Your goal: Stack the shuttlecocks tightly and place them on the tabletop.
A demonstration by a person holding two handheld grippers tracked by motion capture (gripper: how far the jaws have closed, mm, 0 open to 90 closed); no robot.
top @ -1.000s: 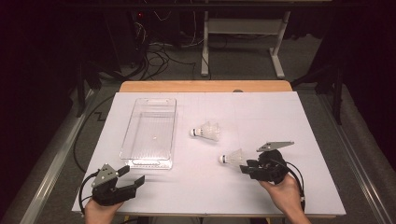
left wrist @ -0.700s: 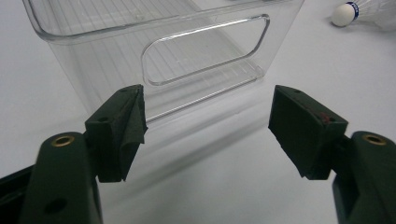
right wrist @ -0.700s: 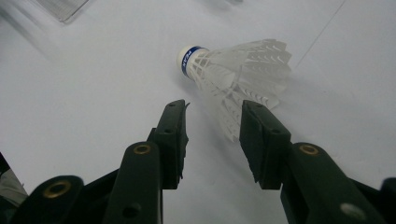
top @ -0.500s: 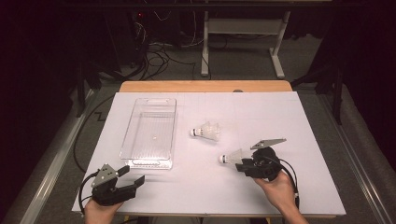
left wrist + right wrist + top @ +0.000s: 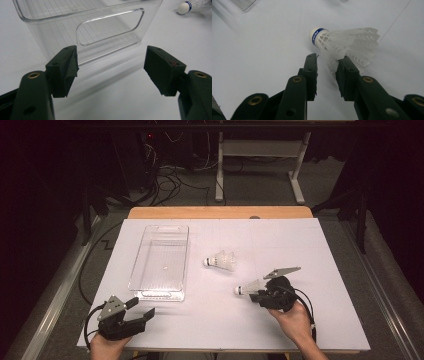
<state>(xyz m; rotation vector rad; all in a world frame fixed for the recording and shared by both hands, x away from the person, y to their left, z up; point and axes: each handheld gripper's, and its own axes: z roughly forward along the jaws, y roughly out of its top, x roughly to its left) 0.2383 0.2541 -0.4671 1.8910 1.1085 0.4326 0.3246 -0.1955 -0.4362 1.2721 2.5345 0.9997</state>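
Observation:
A white feather shuttlecock (image 5: 248, 287) with a blue band on its cork lies on the white table, cork pointing left. My right gripper (image 5: 256, 295) is at its feather end. In the right gripper view the jaws have just been closing, and the lower edge of the shuttlecock's (image 5: 344, 42) skirt lies between them. It brushes the right jaw, while a gap remains at the left jaw of the right gripper (image 5: 327, 63). A second shuttlecock (image 5: 222, 260) lies farther back, mid-table. My left gripper (image 5: 142, 307) rests open at the near left, facing the clear bin (image 5: 50, 32).
The clear plastic bin (image 5: 159, 295) stands lengthwise on the left half of the table with nothing visible inside. The left gripper (image 5: 111, 67) has bare table between its jaws, and the second shuttlecock (image 5: 190, 6) lies far to its right. A desk frame and cables lie beyond the table.
The right gripper has edged left toward the near shuttlecock and its jaws have narrowed around the feather end. The left gripper and both shuttlecocks stay where they were.

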